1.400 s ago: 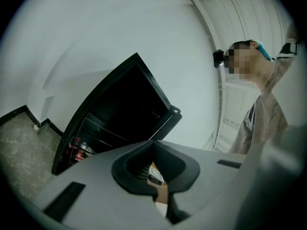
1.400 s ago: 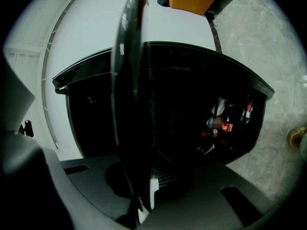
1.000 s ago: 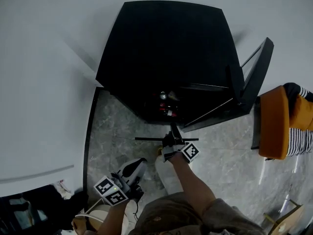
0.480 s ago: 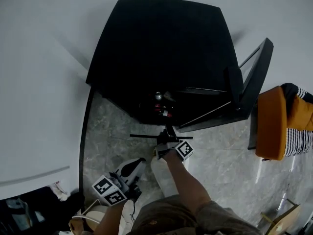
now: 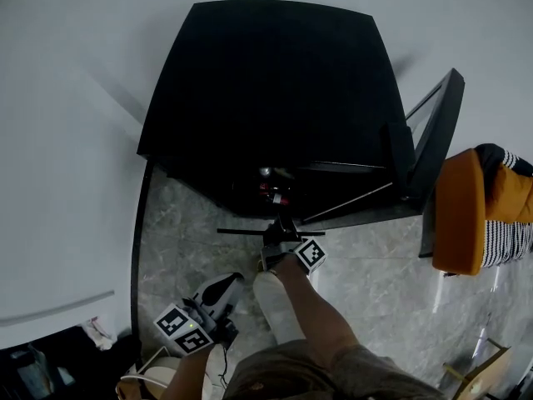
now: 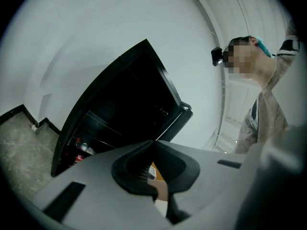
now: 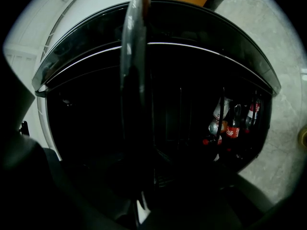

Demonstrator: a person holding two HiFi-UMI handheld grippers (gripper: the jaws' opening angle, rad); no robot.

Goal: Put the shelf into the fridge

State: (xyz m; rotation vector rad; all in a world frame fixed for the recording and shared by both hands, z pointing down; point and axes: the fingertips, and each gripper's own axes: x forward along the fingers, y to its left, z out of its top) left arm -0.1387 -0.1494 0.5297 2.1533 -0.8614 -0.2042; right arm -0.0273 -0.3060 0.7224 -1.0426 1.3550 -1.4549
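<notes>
Shelf point(image 5: 241, 232): I had it pinched in the right gripper point(image 5: 281, 234), just outside the fridge's open front.
Fridge point(image 5: 266, 98): door point(image 5: 429, 140) was swung open, bottles point(image 7: 230, 123) inside.
Left gripper point(image 5: 229, 283): jaws were pressed together on nothing, low beside the person's leg point(image 5: 279, 307).

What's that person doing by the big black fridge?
A person is fitting a shelf into the fridge. The right gripper is clamped on the thin dark shelf, holding it just in front of the open fridge. Bottles stand inside, low down. The left gripper is shut and empty, down by the person's side. The shelf is not in yet.
</notes>
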